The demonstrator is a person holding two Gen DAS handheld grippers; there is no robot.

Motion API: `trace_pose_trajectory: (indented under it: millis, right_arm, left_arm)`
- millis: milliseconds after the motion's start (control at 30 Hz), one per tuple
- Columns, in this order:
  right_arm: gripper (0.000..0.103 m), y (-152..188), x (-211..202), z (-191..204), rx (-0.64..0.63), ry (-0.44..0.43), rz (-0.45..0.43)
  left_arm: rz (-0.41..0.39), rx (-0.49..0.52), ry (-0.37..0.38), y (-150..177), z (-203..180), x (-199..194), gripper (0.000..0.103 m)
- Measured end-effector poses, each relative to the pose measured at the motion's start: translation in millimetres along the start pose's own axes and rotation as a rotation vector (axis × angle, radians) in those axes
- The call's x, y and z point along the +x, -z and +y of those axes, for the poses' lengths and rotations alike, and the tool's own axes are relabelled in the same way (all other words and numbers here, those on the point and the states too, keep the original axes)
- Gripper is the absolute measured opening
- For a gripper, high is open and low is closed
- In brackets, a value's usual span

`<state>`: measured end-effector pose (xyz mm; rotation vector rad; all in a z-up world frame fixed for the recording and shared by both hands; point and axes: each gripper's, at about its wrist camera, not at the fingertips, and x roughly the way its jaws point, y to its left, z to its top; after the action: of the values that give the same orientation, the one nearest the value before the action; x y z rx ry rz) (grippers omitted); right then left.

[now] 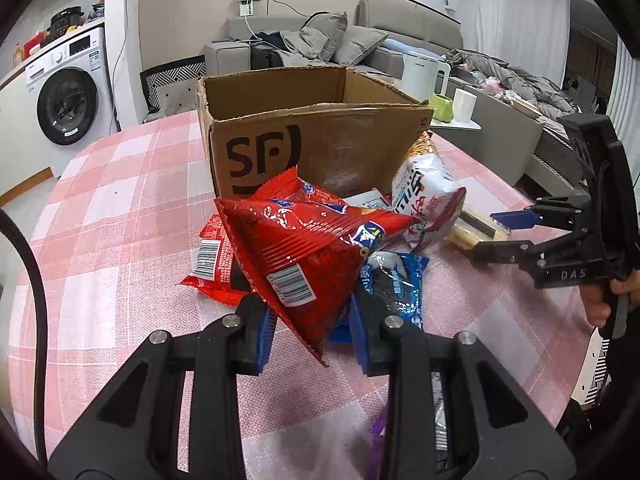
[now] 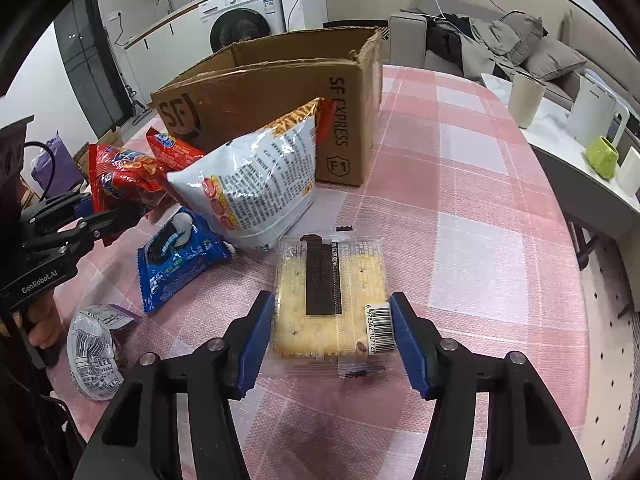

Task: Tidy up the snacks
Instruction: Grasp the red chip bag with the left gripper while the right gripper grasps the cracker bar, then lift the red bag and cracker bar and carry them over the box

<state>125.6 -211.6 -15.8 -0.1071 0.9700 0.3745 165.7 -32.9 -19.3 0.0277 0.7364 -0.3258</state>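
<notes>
**Snack transfer: two grips in place**

The cardboard box (image 1: 320, 140) stood open at upper centre. The left gripper (image 1: 310, 328) was clamped on the red snack bag's (image 1: 304, 248) lower seam; the bag looked light, soft and crushable. The right gripper (image 2: 332, 340) had closed on the cracker pack (image 2: 328, 300), apparently touching both sides; stiff, brittle contents. Only the right wrist view showed its barcode end.
</notes>
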Motion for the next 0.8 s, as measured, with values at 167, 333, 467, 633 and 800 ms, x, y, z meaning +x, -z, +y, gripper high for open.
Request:
trace_pose_trajectory:
  millis: [167, 333, 467, 633, 800]
  right_arm:
    - [0.059, 1.0, -7.1, -13.9, 0.033, 0.01, -0.016]
    - [0.059, 0.8, -16.6, -26.3, 0.066, 0.019, -0.047]
    - [0.059, -1.1, -24.7, -31.7, 0.083, 0.007, -0.074]
    - [0.059, -1.0, -40.1, -32.1, 0.105, -0.025, -0.121]
    - [0.059, -5.8, -51.1, -26.9, 0.102, -0.039, -0.161]
  left_arm:
    - [-0.005, -0.007, 0.012, 4.0, 3.4, -8.5, 0.028]
    - [-0.019, -0.006, 0.019, 3.3, 2.1, -13.4, 0.028]
    - [-0.036, -0.003, 0.029, 3.0, 0.9, -23.0, 0.028]
    - [-0.062, -0.002, 0.041, 1.7, 1.7, -38.2, 0.028]
    - [-0.073, 0.001, 0.043, 3.3, 4.4, -47.9, 0.028]
